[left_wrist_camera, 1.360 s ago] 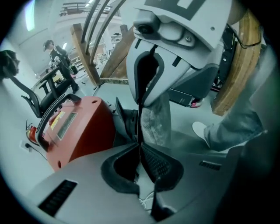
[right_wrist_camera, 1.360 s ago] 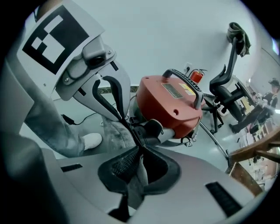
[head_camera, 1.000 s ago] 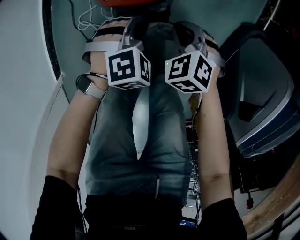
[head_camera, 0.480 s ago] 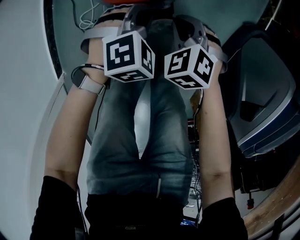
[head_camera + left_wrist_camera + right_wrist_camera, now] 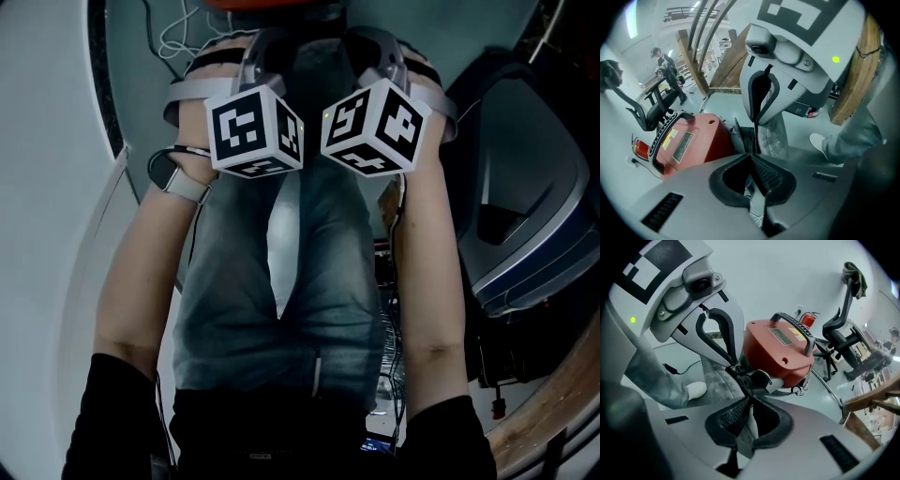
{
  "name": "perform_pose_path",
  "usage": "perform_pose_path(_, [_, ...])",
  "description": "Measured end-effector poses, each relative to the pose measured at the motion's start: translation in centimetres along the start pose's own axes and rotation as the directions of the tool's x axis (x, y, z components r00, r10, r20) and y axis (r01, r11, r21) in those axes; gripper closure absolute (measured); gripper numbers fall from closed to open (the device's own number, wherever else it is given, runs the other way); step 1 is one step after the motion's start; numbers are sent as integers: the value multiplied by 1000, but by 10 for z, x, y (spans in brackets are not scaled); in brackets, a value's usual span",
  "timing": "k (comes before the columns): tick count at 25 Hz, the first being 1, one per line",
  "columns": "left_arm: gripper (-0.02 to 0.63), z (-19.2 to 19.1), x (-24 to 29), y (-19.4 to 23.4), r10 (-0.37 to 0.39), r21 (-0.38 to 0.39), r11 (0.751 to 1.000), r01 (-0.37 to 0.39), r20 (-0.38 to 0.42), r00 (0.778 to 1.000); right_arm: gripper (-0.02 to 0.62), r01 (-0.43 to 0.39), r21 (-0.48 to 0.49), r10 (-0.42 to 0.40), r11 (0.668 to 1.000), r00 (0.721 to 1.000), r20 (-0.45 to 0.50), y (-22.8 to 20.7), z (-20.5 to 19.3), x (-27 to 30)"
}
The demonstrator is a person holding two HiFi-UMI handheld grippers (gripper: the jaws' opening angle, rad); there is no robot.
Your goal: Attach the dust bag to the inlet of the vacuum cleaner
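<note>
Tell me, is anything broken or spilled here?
Nothing stands out as broken or spilled. Both the left gripper and the right gripper pinch the grey dust bag by its edge, right beside the red vacuum cleaner.

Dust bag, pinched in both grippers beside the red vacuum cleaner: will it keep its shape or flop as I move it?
Probably floppy: the dust bag is mottled grey cloth hanging slack under the jaws. Likely light, since the left gripper and right gripper carry it by thin pinches. It may sag away from the vacuum cleaner.
</note>
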State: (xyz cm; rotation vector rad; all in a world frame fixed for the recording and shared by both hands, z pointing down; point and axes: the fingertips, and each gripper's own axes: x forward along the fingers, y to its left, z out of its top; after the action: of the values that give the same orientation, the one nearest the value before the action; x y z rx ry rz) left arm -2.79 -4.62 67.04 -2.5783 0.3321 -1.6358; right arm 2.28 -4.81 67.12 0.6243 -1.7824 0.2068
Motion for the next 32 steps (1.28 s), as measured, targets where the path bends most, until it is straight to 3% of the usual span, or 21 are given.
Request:
perform_pose_path(2, [592,-7,-1,2,6,-24,1000,-7,-14,1000,560,-13,13,13,1000,1000,12,1,1,0])
perform_pose_path(5, [592,-14,-1,-1,-3,-22,1000,2,-35,999,561,-27,127,22,992,999,36,-4,-10,1])
perform_pose_path(9, [592,-17,-1,-4,-9,-17,1000,8,-44,999,561,1,131,-1,991,1000,4,-6,-2,0])
perform_pose_path(16, [592,-15,-7,-15,-11,-21,1000,9,-58,998,558,-116,268,96,956,992,86,-6,-6,-3])
perform_pose_path(19, [592,-8,-17,-14,-5,-67,998,2,-41,999,558,-92,288,56,953,990,128,-16,-7,-20])
perform_pose_path(21, [592,3,-27,-10,-5,-144,990,5,-2,1000,558,-68,326,18,943,988,154,-26,-7,-38])
perform_pose_path(24, [592,22,-50,-8,-12,-278,960,26,52,999,558,-63,398,-20,915,979,202,-32,-6,-73])
perform_pose_path(29, [592,63,-92,3,31,-305,952,4,112,993,560,-104,538,-81,836,947,310,-50,0,-140])
perform_pose_path(32, [592,89,-128,2,39,-370,929,23,161,986,560,-127,612,-129,780,925,356,-55,-5,-190])
